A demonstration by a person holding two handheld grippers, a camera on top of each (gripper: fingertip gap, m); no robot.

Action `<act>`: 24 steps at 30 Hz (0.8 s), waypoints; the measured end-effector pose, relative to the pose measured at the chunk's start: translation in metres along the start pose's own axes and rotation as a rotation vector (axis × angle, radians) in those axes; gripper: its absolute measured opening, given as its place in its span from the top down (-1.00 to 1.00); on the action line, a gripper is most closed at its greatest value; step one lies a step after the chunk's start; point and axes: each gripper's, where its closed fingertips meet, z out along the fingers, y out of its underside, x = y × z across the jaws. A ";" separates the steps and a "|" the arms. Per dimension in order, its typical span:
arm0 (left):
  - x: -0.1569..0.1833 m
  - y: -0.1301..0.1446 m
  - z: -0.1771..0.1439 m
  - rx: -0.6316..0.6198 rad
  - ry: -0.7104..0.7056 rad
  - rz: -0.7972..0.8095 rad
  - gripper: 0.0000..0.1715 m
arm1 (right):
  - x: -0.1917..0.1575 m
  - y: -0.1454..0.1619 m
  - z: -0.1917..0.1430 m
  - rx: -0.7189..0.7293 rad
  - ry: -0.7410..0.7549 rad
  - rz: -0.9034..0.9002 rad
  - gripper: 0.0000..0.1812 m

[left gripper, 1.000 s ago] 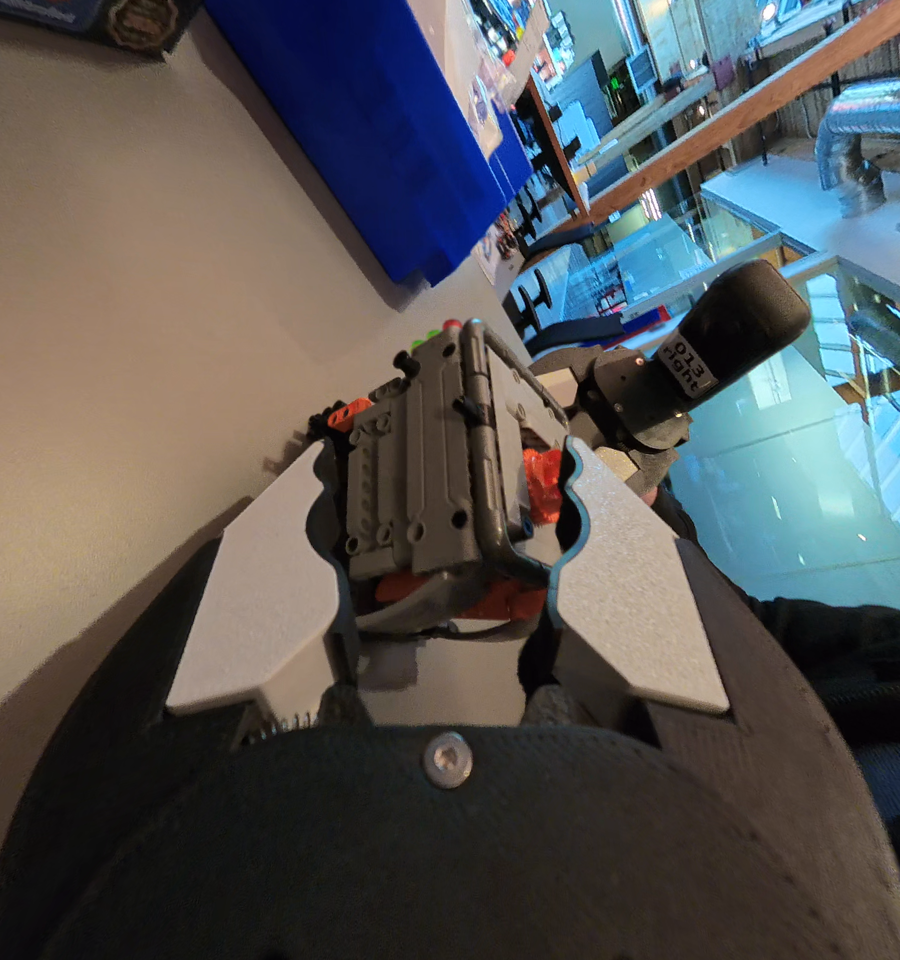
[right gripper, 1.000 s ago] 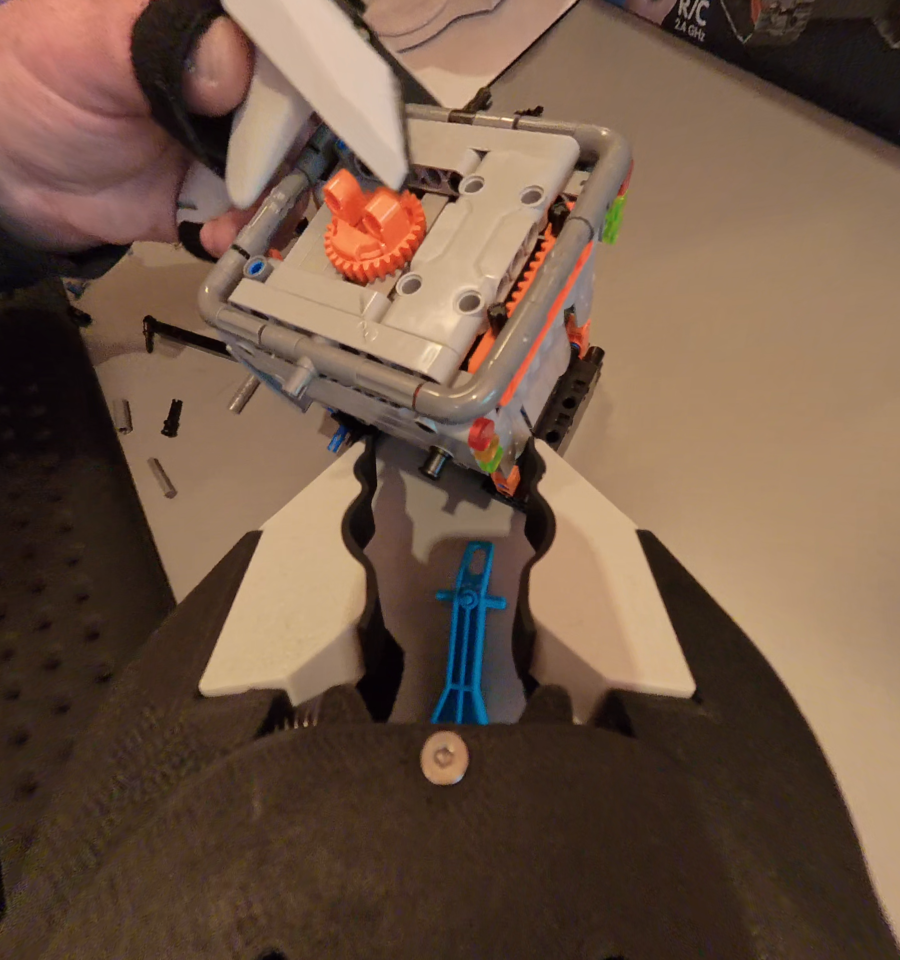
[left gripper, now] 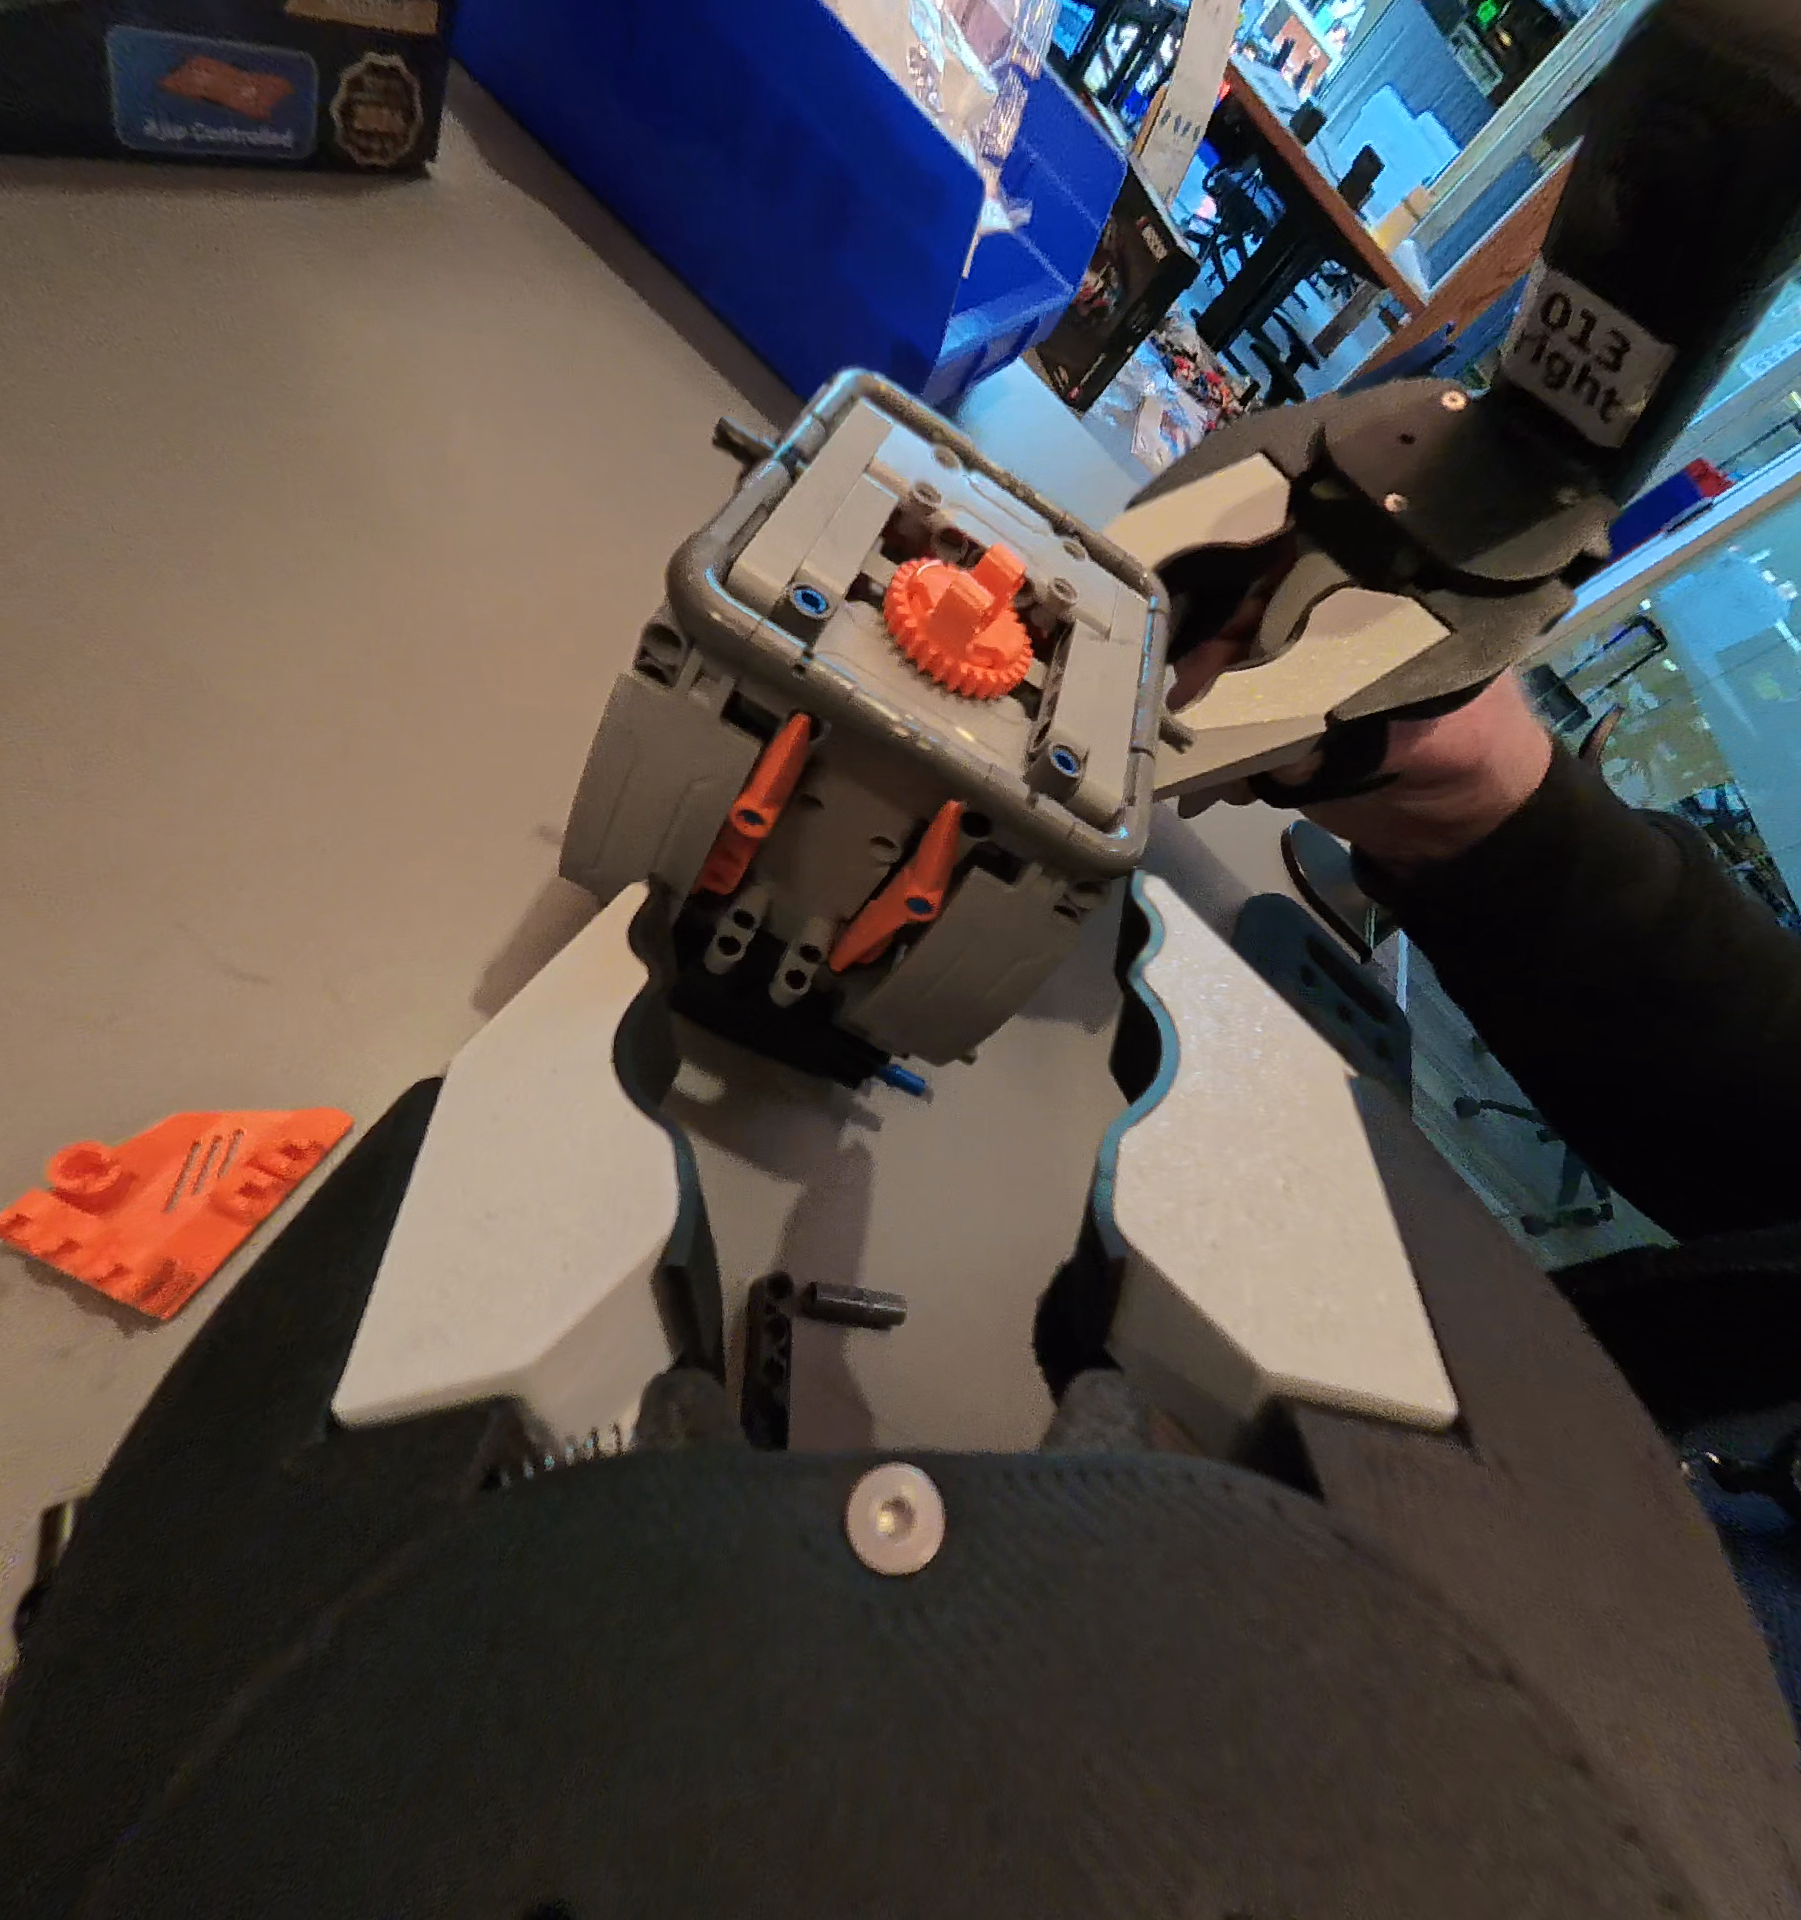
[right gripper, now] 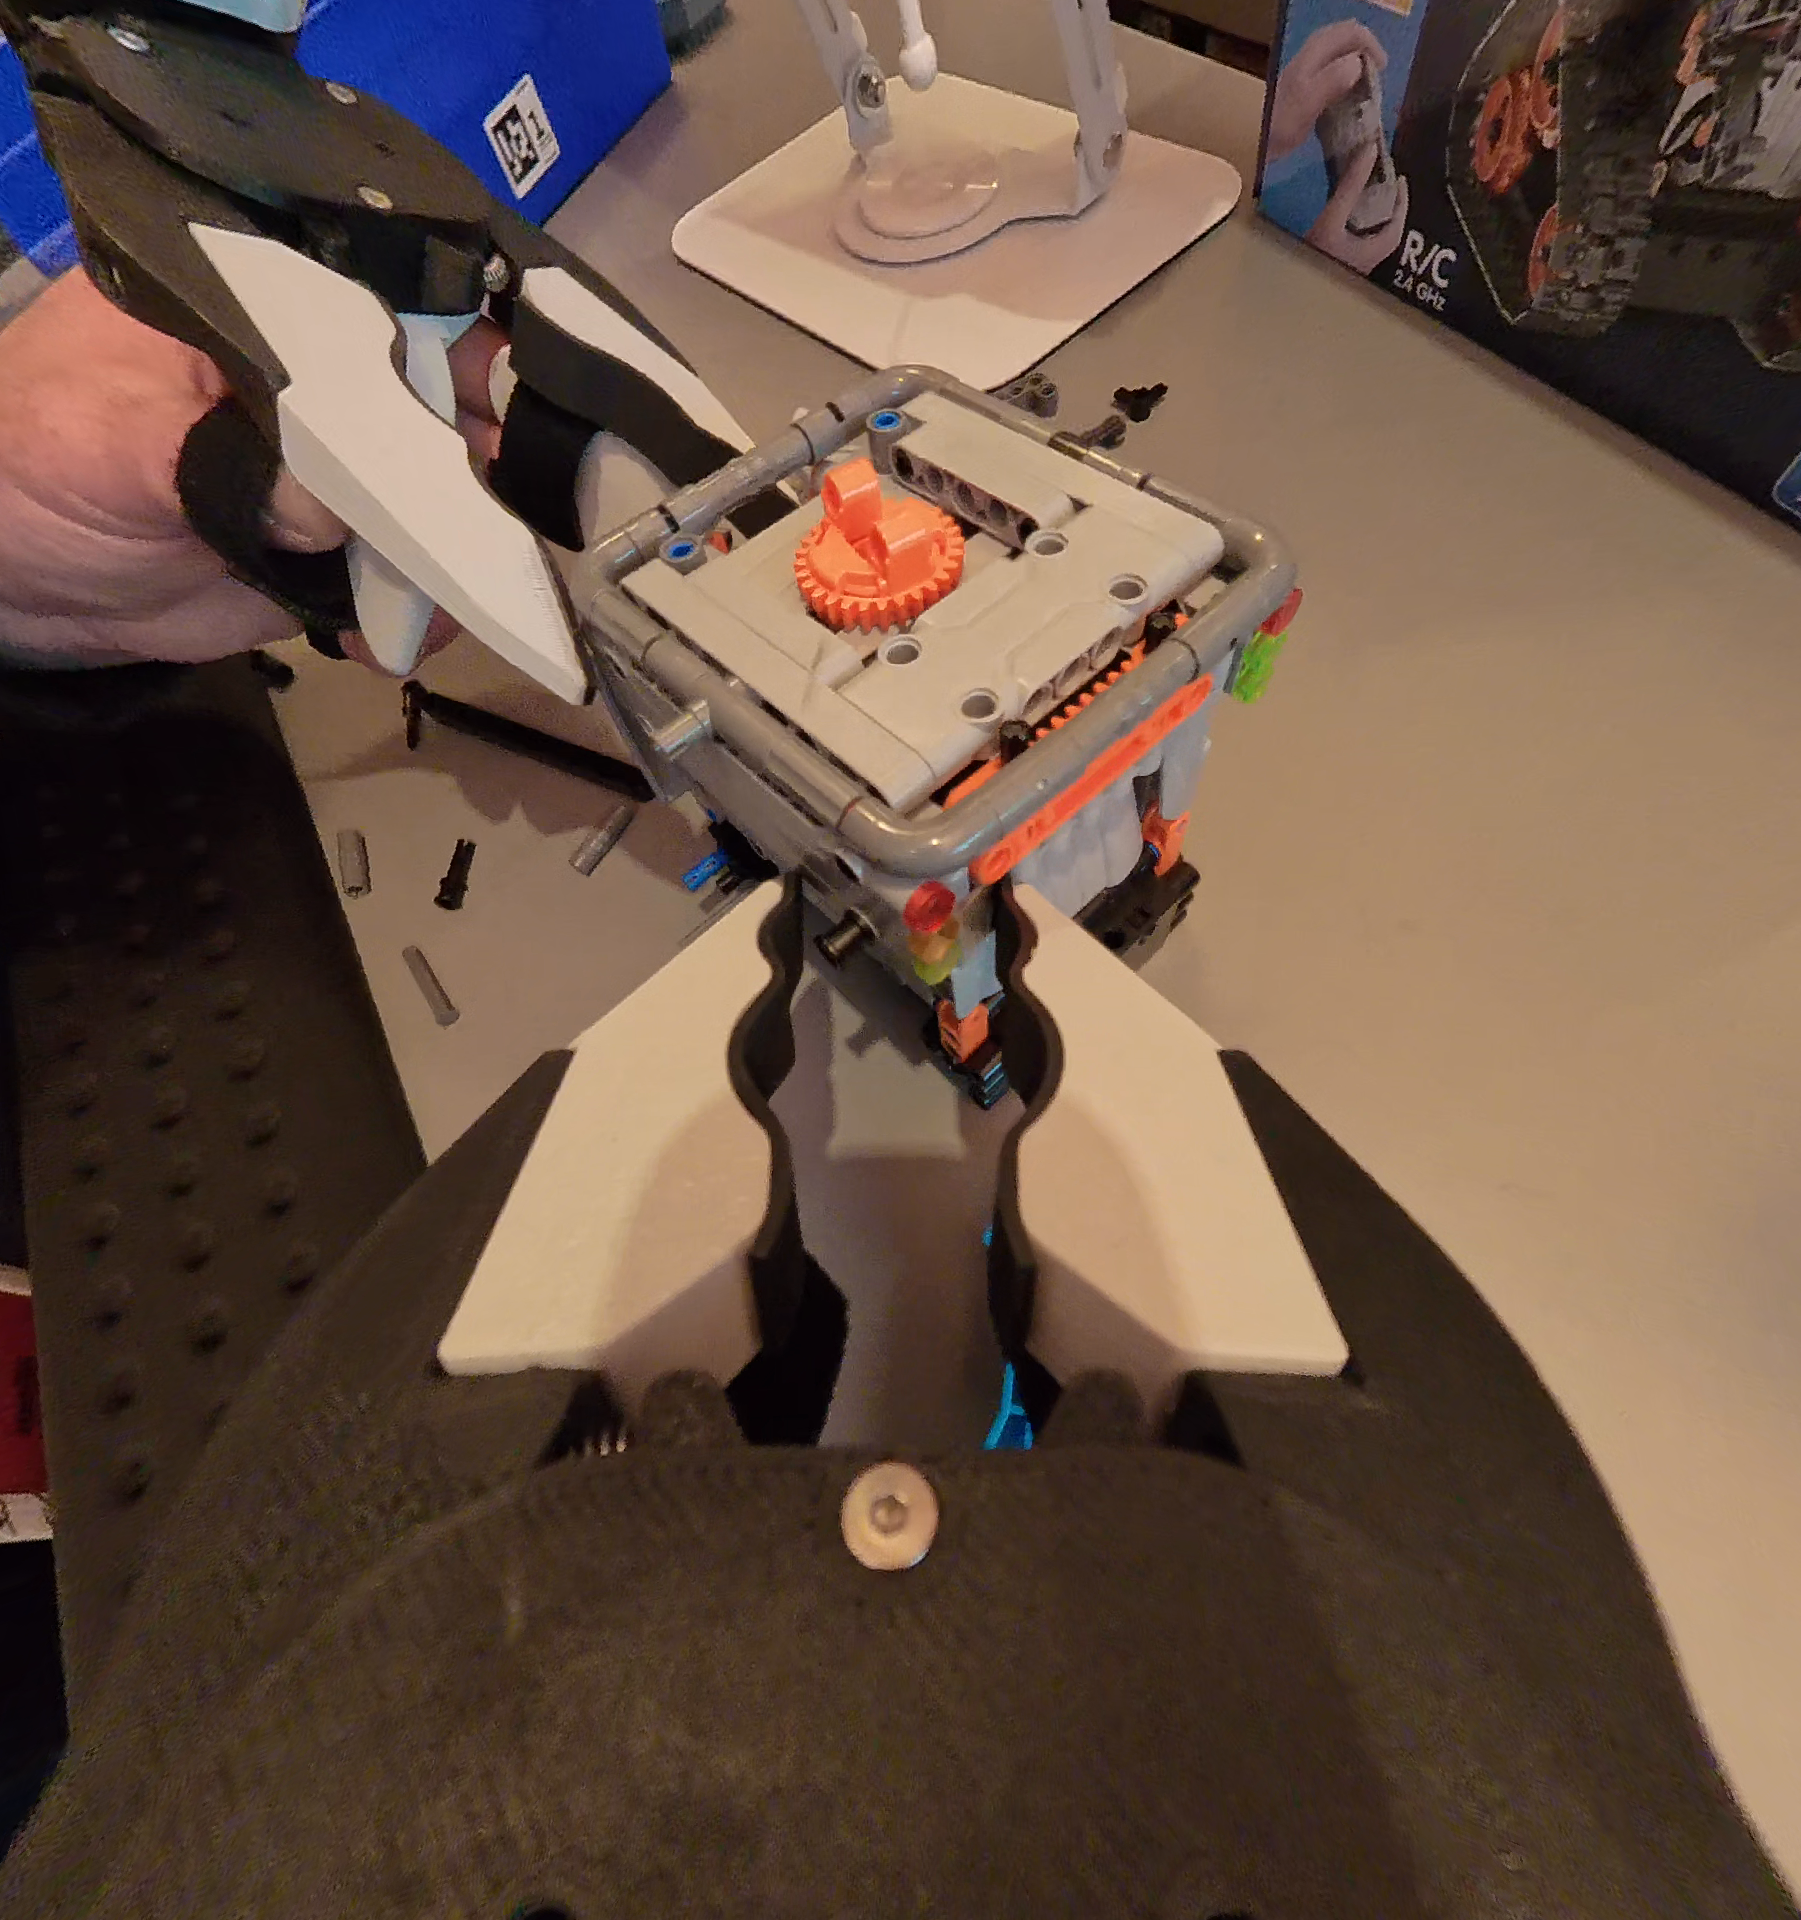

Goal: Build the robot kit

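Dim, warm indoor light; strong wide-angle bend in both views.
Soft shadows cast beneath the grey block model (right gripper: 927, 665) onto the table (right gripper: 1447, 831). Brighter, bluish daylight off glass panels (left gripper: 1748, 644) at far right of left wrist view. Slight motion blur on the orange plate (left gripper: 163, 1205) and printed boxes (right gripper: 1602, 177); edges curved, corners smeared and dark.

Grey brick-built box (right gripper: 927, 665) on the table, between both grippers.
Sits slightly tilted, an orange gear (right gripper: 878, 561) on top, grey tube frame round its rim, orange trim down the sides.
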 end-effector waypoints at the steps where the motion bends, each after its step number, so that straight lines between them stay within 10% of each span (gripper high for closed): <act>1: -0.001 -0.003 0.000 0.006 0.000 0.000 0.06 | 0.000 -0.001 0.000 -0.001 0.005 0.008 0.63; 5: 0.015 -0.015 -0.002 0.040 0.083 0.019 0.45 | -0.002 -0.009 0.000 -0.003 -0.013 0.044 0.65; 24: 0.001 -0.039 0.013 -0.118 0.047 0.098 0.56 | 0.019 -0.026 -0.008 -0.097 -0.033 0.126 0.66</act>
